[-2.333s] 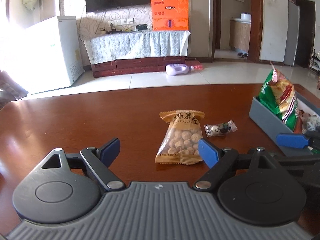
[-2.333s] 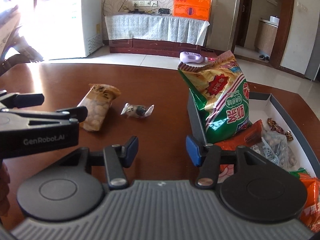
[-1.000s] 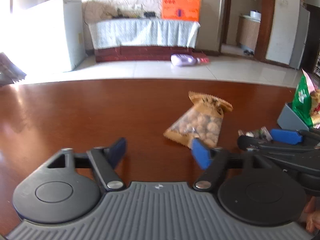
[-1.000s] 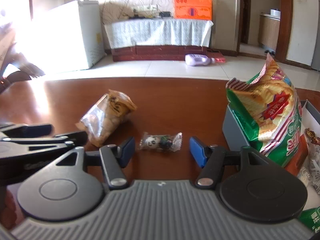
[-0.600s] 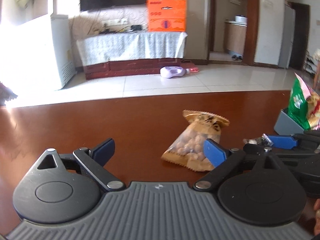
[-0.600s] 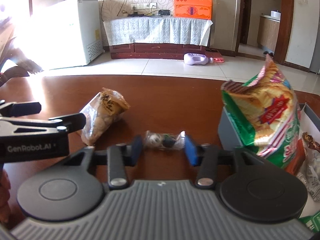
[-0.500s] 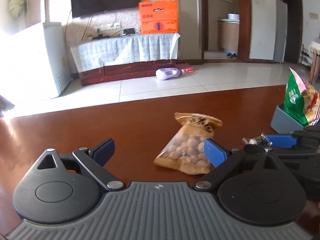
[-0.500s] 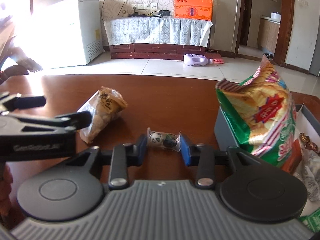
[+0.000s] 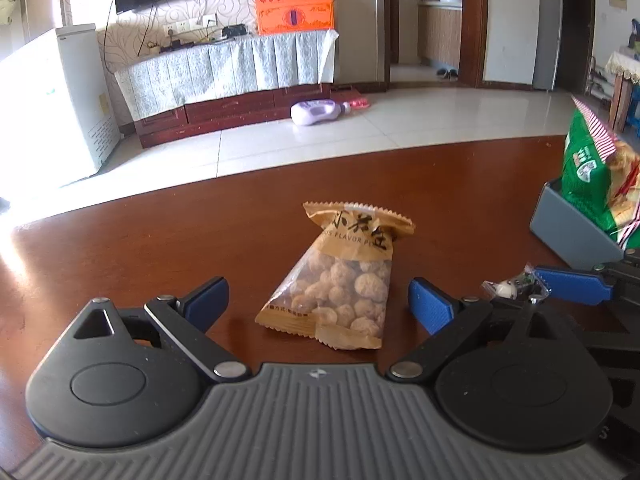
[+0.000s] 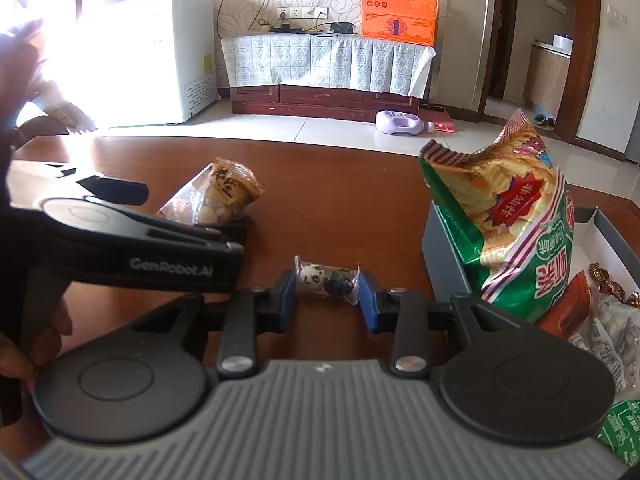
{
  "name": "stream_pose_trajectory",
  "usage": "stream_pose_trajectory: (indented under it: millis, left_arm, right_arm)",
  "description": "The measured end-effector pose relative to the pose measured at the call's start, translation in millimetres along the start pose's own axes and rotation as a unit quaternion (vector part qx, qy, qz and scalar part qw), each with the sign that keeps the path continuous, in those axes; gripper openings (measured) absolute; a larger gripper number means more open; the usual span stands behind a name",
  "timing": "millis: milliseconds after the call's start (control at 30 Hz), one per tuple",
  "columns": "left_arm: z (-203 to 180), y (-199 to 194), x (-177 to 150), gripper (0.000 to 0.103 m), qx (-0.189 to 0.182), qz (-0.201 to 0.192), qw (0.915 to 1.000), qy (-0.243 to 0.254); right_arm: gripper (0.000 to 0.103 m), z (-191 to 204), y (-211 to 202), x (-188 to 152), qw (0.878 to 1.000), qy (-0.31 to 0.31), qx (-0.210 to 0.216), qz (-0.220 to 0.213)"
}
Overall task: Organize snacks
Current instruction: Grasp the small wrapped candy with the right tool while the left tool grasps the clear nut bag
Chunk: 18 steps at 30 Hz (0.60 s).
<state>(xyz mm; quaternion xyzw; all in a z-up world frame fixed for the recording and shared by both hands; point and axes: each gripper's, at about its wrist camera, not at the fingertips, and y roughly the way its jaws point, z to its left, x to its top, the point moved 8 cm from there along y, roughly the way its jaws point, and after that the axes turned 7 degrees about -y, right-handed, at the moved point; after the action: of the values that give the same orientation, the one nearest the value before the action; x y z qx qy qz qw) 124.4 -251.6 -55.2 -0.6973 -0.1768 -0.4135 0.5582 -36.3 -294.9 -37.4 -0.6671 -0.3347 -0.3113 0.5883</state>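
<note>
**Closing on the candy while the other jaws spread around the nut bag**

Looking along the right gripper (image 10: 327, 300), its blue jaws had just been closing and now pinched a small clear-wrapped candy (image 10: 326, 278) by its two twisted ends. A second ago they stood wide with the candy lying free on the tabletop (image 10: 320, 184) between them. Whether the candy had lifted off the wood could not be told.

Just right of it stood the grey box (image 10: 444, 256), with a tall green chip bag (image 10: 508, 216) upright at its near end and other wrapped snacks lying behind.

The left gripper (image 9: 318, 300) had just been opening, and its jaws were spread wide and empty. It had also swung across, so that the nut bag (image 9: 340, 284), off to its right a second ago, now lay flat on the tabletop between the two blue pads, touching neither.

Judging by this, two pickups were under way together. The candy seemed ready to go to the box. The nut bag, still ungripped, probably needed the left jaws to come forward and close. It looked soft and crinkly, so a pinch at the edge might slip.
</note>
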Motion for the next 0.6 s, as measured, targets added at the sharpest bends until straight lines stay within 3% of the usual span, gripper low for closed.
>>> stream_pose_trajectory:
  millis: [200,600]
  left_arm:
    - [9.6,5.5,-3.1,0.098,-0.016,0.017,0.9994,-0.025]
    - [10.9,8.7,-3.4,0.103,-0.016,0.022,0.9994,-0.023]
  right_arm:
    - [0.037,2.5,-0.6,-1.3,1.0,0.001,0.005,-0.001]
    - [0.038,1.7,1.0,-2.2,1.0,0.0,0.009,-0.003]
